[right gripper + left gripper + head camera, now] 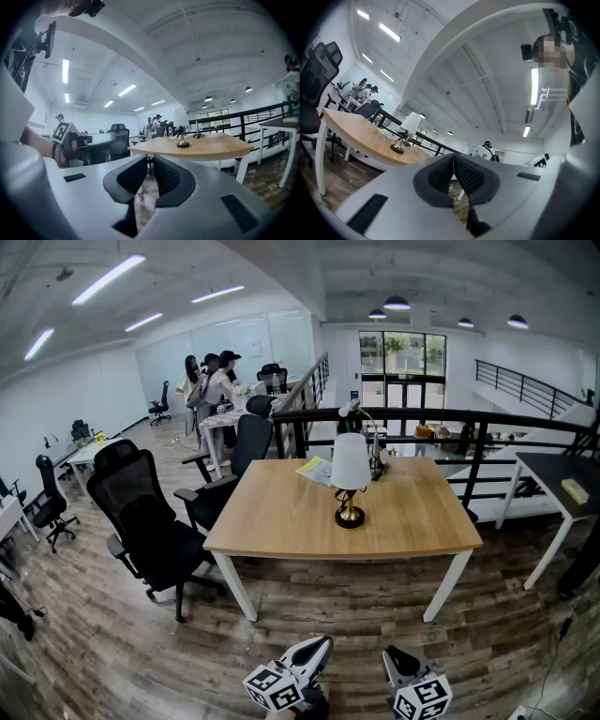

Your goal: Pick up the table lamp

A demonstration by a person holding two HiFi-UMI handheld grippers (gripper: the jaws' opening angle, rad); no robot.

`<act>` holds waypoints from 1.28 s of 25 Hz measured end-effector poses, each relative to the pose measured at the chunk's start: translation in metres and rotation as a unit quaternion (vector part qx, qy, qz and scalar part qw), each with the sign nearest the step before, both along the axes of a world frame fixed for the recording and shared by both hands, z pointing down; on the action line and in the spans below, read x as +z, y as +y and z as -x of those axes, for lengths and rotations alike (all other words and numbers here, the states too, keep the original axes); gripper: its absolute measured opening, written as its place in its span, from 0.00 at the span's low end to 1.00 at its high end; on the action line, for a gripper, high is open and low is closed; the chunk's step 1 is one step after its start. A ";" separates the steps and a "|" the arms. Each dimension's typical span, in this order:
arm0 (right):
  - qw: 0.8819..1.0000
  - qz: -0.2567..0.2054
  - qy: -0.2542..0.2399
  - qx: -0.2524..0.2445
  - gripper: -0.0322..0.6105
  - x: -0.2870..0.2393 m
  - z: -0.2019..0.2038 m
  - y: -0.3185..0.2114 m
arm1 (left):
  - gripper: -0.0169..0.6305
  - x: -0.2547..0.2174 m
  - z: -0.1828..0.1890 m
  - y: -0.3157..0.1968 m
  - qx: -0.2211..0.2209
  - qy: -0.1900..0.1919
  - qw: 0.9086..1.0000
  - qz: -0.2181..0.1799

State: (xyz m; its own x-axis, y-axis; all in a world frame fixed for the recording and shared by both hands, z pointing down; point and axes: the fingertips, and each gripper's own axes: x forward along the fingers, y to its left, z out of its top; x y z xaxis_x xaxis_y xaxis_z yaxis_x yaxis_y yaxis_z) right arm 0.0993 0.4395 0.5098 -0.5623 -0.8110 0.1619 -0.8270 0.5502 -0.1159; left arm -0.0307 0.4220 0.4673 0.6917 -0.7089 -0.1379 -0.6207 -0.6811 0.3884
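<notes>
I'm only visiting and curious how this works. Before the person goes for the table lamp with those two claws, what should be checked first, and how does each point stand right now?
1. Table lamp upright on the table: ok.
2. Table bare in front of the lamp's base: ok; papers lie behind it.
3. Left claw and right claw empty: ok.
4. Jaws apart for a grasp: not ok, both claws are shut.
5. Claws within reach of the lamp: not ok, both hang over the floor, short of the table.
6. Near side of the table free: ok; the office chair stands at its left.
</notes>
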 end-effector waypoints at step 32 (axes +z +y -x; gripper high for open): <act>0.996 0.061 0.004 0.059 0.14 0.031 0.033 -0.251 | 0.04 0.032 0.017 -0.275 0.069 0.014 0.996 0.053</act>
